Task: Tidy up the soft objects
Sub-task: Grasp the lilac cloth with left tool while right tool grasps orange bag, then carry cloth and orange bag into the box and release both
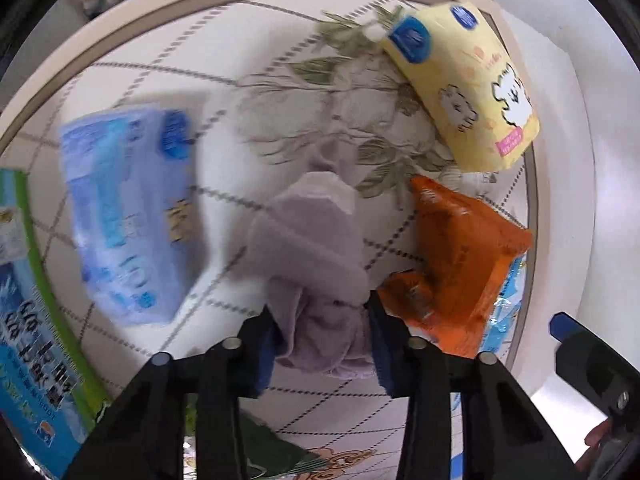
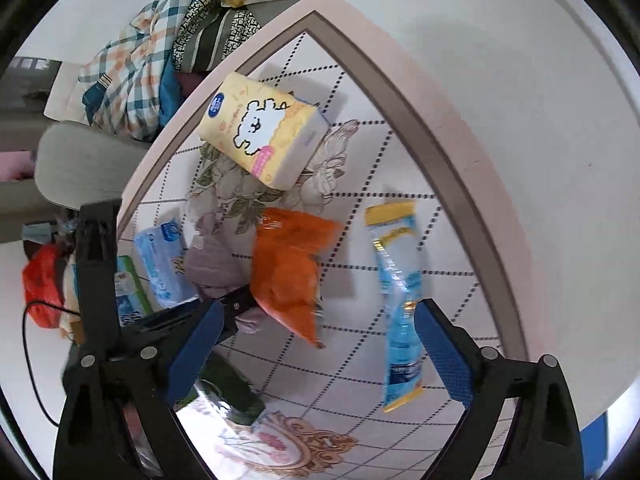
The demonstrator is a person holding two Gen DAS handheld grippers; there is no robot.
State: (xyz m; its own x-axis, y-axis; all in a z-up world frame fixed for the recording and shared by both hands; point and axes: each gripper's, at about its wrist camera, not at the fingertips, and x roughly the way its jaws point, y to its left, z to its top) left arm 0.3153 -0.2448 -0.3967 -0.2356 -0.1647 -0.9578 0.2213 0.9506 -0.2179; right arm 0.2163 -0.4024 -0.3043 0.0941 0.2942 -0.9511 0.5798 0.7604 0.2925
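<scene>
Patterned tabletop (image 1: 224,216) w/ dotted diamond grid and a flower print, framed by a pale pink border; white floor beyond it. No bins or trays visible on it, everything lies loose on the surface.

My left gripper (image 1: 320,344) is clenched on the grey cloth (image 1: 316,256), bunched between the blue pads at lower centre of the left view. Blue tissue pack (image 1: 128,216) sits mid-left, blurred. Yellow tissue pack (image 1: 468,92) w/ cartoon sheep sits upper right, near the border. Orange packet (image 1: 460,264) lies just beside the cloth on its right, touching the right finger. Green-edged pack (image 1: 36,320) runs off the left edge.

My right gripper (image 2: 320,356) is released, jaws wide apart, nothing between them; it hangs over bare grid at lower centre.

Right view only: long blue-and-yellow sachet (image 2: 396,304) right of centre, near my right pad (image 2: 444,356); in the left view just a blue sliver shows under the orange packet. Also only here: pile of plaid clothes (image 2: 132,68) upper left off the table, grey chair back (image 2: 84,160), red bag (image 2: 42,288) on floor at left.

Open room: bare tabletop between orange packet and sachet, and along lower centre. Border edge close behind the yellow pack.
</scene>
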